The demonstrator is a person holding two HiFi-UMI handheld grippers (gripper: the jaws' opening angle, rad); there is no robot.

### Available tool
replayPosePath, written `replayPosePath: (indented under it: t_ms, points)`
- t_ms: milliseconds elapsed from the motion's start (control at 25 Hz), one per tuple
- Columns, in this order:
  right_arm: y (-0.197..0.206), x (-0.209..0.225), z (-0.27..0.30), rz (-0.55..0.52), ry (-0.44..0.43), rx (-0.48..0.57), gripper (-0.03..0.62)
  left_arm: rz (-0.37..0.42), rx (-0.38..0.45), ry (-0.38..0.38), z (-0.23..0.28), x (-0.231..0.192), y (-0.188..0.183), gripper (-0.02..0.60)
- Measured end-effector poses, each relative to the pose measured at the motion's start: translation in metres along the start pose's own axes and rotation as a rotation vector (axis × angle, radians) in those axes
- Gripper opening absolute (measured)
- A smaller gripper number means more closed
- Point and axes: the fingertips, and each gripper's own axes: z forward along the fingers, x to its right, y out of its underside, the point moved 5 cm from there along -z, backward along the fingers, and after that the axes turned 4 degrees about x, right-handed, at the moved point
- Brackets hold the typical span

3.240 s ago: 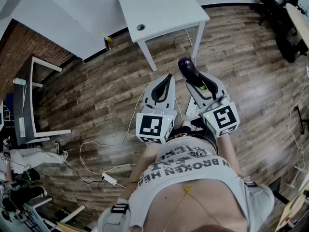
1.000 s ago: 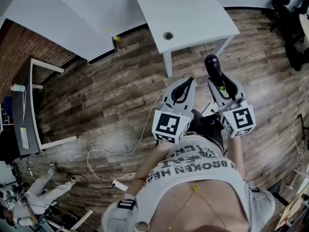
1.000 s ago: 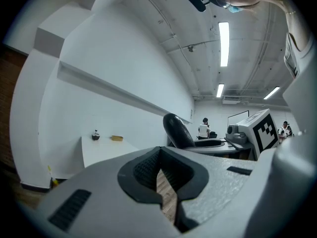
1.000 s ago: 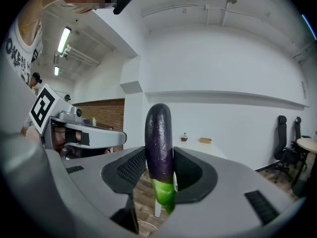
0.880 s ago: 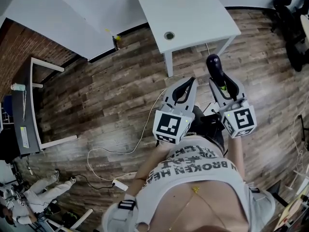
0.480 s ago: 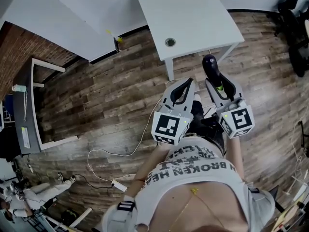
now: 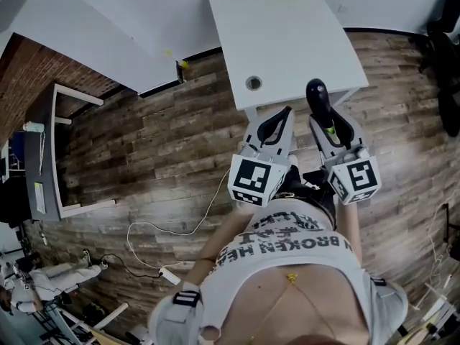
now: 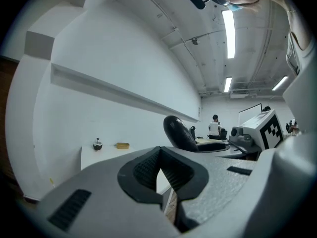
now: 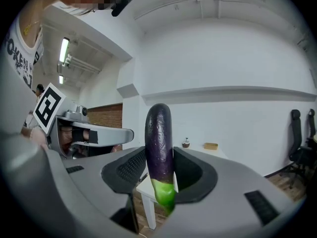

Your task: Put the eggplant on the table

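Stands on a wood-plank floor (image 7: pixel 158 142) in a printed white T-shirt (image 7: pixel 287 246), facing a white worktop (image 7: pixel 287 42), with one pair of tongs in each hand, both pointed ahead and roughly level. Holds the left tongs (image 7: pixel 287 112) with the tips together and nothing between the dark ribbed pads. Grips the eggplant (image 7: pixel 317 95) in the right tongs (image 7: pixel 325 121), pads pressed on either side just above the green stem end, the glossy purple end reaching out past the tips toward the worktop. Carries it in the air, resting on no surface. Seen from above, places the purple tip over the near edge of the worktop, toward the near right corner, with the left tongs just beside it along the same edge.

Close to the near left corner of the worktop, a round cable hole (image 7: pixel 254 83). At the far edge, two small things near each other but apart: a dark round object with a stalk on top (image 8: pixel 97 145) and, to its right, a shallow yellowish tray (image 8: pixel 122 145). Cannot tell what the tray contains, viewed only side-on or too small. Behind the far edge, a plain white wall (image 9: pixel 223 73), and off to the right against it, a black office chair (image 9: pixel 295 133).
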Motion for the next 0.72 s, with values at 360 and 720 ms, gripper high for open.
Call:
replayPosePath:
  t_ms: [360,720]
  points:
    - [-0.007,0.048,0.04,-0.005,-0.102,0.017,0.17,0.011,-0.018,-0.058,0.053,-0.005,-0.001,-0.002]
    - [-0.008,0.09,0.063,-0.021,-0.162,0.015,0.17,0.004,-0.003,-0.115,0.092,-0.009,0.0,-0.002]
